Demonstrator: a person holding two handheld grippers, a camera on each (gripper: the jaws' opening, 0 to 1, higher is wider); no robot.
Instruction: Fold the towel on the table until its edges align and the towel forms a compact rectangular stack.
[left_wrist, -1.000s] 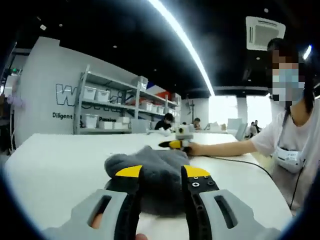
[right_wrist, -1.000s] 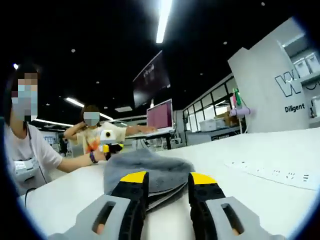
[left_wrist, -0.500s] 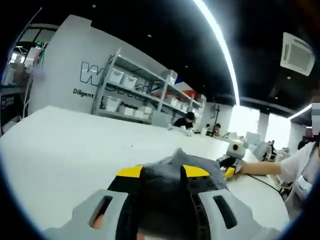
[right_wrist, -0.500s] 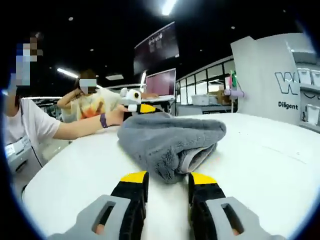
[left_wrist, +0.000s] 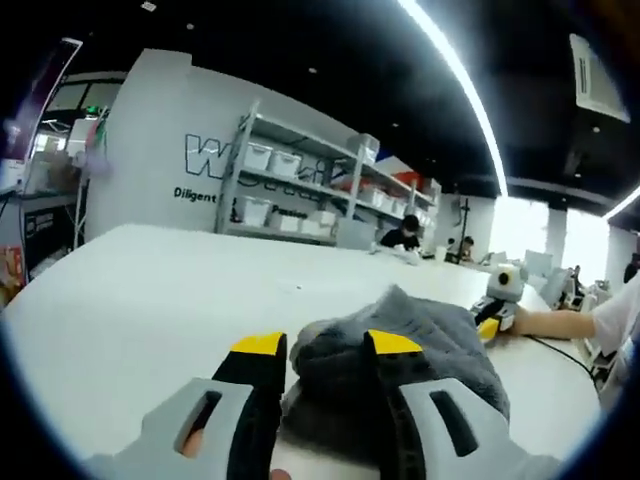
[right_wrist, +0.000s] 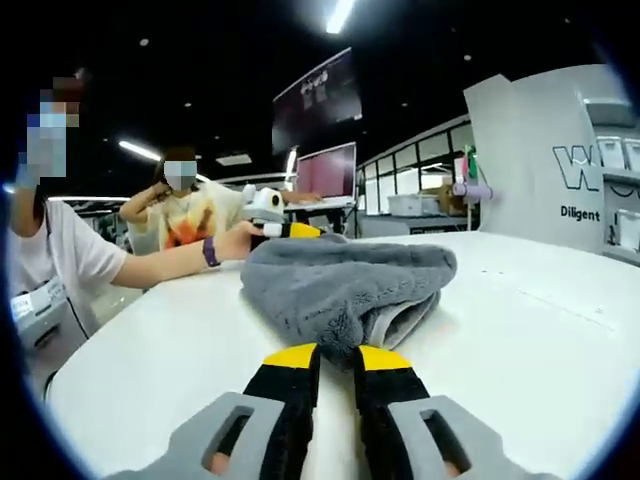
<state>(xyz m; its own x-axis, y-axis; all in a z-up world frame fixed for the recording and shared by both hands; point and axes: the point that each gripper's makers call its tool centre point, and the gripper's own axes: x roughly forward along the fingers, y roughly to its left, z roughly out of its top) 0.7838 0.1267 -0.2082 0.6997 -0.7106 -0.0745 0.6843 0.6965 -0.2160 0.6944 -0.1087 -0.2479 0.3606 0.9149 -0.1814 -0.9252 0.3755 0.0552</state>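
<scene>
A grey towel (left_wrist: 420, 335) lies bunched in a loose heap on the white table (left_wrist: 140, 290). My left gripper (left_wrist: 325, 345) is open, its yellow-tipped jaws standing on either side of the towel's near fold. Beyond the towel, a hand holds my right gripper (left_wrist: 500, 300). In the right gripper view the towel (right_wrist: 340, 280) is folded over, with a lighter edge showing underneath. My right gripper (right_wrist: 338, 357) has its jaws drawn close together, pinching the towel's near edge. My left gripper (right_wrist: 270, 225) sits behind the towel, held by a person's hand.
Metal shelves with white bins (left_wrist: 300, 190) stand against the far wall, and a seated person (left_wrist: 405, 232) is at the table's far end. A second person (right_wrist: 185, 205) and a monitor (right_wrist: 325, 170) are behind the table. Bare tabletop (right_wrist: 540, 300) stretches to the right.
The right gripper's jaws have closed in on the towel's near edge. The left view has shifted slightly; its jaws stay apart around the towel.
</scene>
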